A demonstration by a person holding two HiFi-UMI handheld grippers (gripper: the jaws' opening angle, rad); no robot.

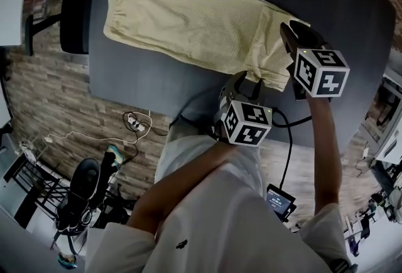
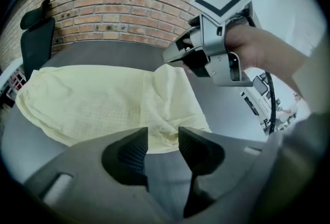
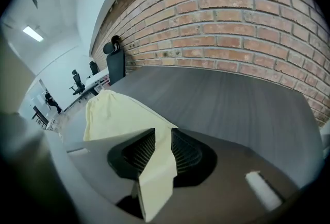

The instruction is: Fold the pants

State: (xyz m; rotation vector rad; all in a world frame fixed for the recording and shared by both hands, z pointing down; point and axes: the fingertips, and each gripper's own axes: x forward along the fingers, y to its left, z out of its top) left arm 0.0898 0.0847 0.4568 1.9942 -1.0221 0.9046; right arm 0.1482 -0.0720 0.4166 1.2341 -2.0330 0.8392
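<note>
Pale yellow pants [image 1: 195, 21] lie spread across the dark grey table [image 1: 151, 86], their right end folded over into a hanging corner. My left gripper [image 1: 245, 82] hovers at the table's near edge just short of that corner. In the left gripper view its jaws [image 2: 162, 138] stand apart with nothing between them, the pants' edge [image 2: 154, 130] just beyond the tips. My right gripper [image 1: 293, 36] is at the pants' right end. A strip of the yellow cloth [image 3: 154, 176] lies between its jaws [image 3: 163, 140], which stand apart and do not pinch it.
A black chair [image 1: 75, 21] stands at the table's far left end. A brick wall [image 3: 247, 22] runs behind the table. Cables and a power strip [image 1: 135, 121] lie on the floor below the near edge. Bare tabletop [image 3: 242, 99] stretches to the right of the pants.
</note>
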